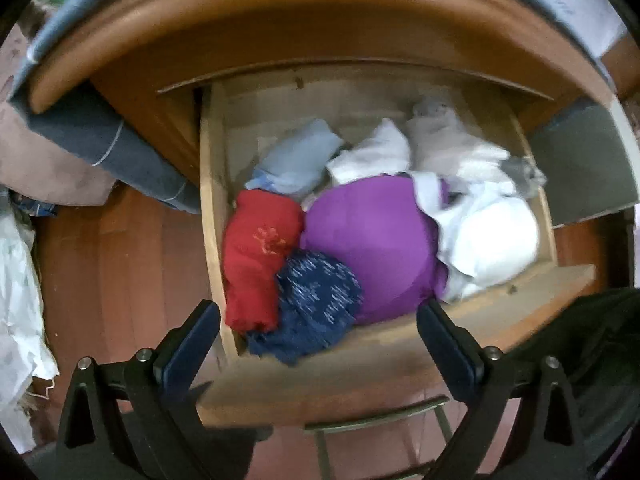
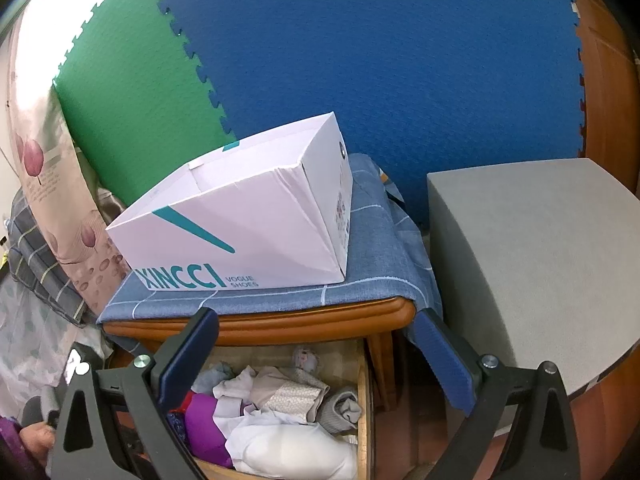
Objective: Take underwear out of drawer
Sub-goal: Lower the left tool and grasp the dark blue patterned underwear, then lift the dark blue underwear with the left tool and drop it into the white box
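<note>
Left wrist view: I have the left tool (image 1: 318,322) hovering over the open drawer (image 1: 212,208), fingers spread wide, nothing between them; the drawer is full of folded underwear; a red piece (image 1: 258,264) lies just ahead of my left finger, against the drawer's left wall; a dark blue speckled piece (image 1: 316,300) sits dead centre between the fingers, touching the red one; a purple piece (image 1: 376,240) is ahead-right, touching both; white bundle (image 1: 492,240) further right; pale blue (image 1: 298,158) and more white pieces beyond, toward the drawer's back; image slightly blurred.

Right wrist view: right tool (image 2: 316,344) also released, spread wide, empty, hanging above the same drawer's near end; the purple and white pieces show below between the fingers; ahead is the nightstand top under a blue checked cloth (image 2: 372,248), carrying a white shoe box (image 2: 248,224); grey block (image 2: 528,256) off to the right; blue and green foam mats (image 2: 360,60) behind.
</note>
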`<state>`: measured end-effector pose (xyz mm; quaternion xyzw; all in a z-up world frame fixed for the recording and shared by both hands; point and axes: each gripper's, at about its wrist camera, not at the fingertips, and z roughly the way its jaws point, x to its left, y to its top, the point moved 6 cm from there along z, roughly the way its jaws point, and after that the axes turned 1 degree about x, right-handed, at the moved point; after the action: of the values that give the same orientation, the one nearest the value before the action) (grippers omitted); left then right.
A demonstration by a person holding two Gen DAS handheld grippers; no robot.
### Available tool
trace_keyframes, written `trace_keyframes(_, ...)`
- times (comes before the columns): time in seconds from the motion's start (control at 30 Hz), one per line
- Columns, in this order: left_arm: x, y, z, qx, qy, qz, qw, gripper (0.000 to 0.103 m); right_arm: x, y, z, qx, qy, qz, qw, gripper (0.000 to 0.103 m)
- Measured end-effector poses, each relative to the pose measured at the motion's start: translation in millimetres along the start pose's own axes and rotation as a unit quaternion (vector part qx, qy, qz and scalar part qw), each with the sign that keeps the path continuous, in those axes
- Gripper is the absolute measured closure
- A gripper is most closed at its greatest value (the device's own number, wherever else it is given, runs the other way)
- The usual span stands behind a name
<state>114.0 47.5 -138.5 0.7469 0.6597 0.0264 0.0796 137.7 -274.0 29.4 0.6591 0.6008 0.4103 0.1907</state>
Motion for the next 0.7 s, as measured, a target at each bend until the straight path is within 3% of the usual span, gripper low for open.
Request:
trace_keyframes(0.23, 3, 1, 29, 0.046, -0.003, 0.001, 0.999, 0.03, 0, 0, 3, 0.007, 0.002, 0.003, 1.0, 0.003)
trace_keyframes(0.43, -4, 5, 39, 0.037, 0.025, 0.036, 0.9983, 0.033, 2, -2, 6, 0.012, 0.001, -0.001, 1.0, 0.003)
trace_keyframes(0.47, -6, 5, 40, 0.035, 0.028, 0.041, 0.9982, 0.04, 2, -2, 7, 0.013, 0.0, -0.001, 1.0, 0.003)
trace_keyframes(0.5, -6, 5, 40, 0.032, 0.027, 0.043, 0.9982, 0.058, 1, -2, 7, 0.013, 0.0, 0.001, 1.0, 0.003)
trace_keyframes(0.57, -2, 3, 37, 0.02, 0.043, 0.042, 0.998, 0.082, -1, -2, 7, 0.013, 0.001, 0.006, 1.0, 0.003)
trace_keyframes(0.7, 7, 1, 25, 0.008, 0.004, 0.0, 1.0, 0.088, -4, -1, 7, 0.013, 0.004, 0.019, 1.0, 0.003)
